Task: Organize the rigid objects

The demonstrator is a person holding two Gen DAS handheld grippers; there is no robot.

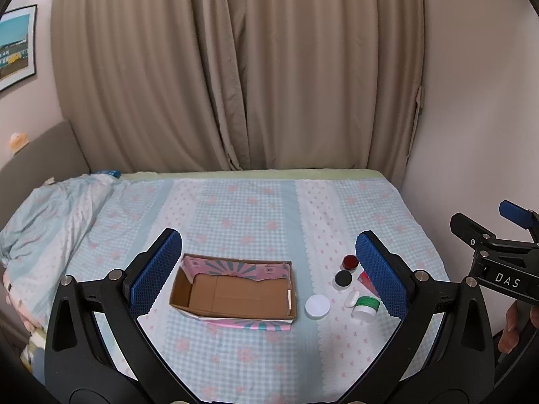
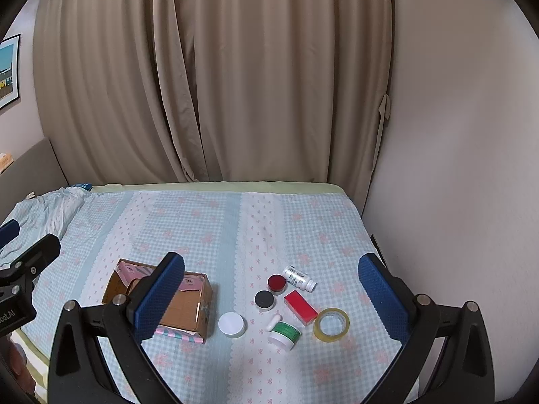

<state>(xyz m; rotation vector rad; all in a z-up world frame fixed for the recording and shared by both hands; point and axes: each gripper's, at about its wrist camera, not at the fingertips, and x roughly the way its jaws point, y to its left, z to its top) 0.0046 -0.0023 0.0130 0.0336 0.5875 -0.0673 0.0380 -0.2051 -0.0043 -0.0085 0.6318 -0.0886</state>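
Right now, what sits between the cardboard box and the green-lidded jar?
A white round lid lies between the cardboard box and the green-lidded jar, clearest in the right wrist view.

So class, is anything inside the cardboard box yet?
No. In the left wrist view the box shows only its bare brown floor, while the jars sit on the bedsheet beside it.

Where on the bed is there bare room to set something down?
Free: the sheet beyond the cardboard box toward the curtain, and the near strip. The box is empty too. Crowded: right of the box, around the white lid and tape roll.
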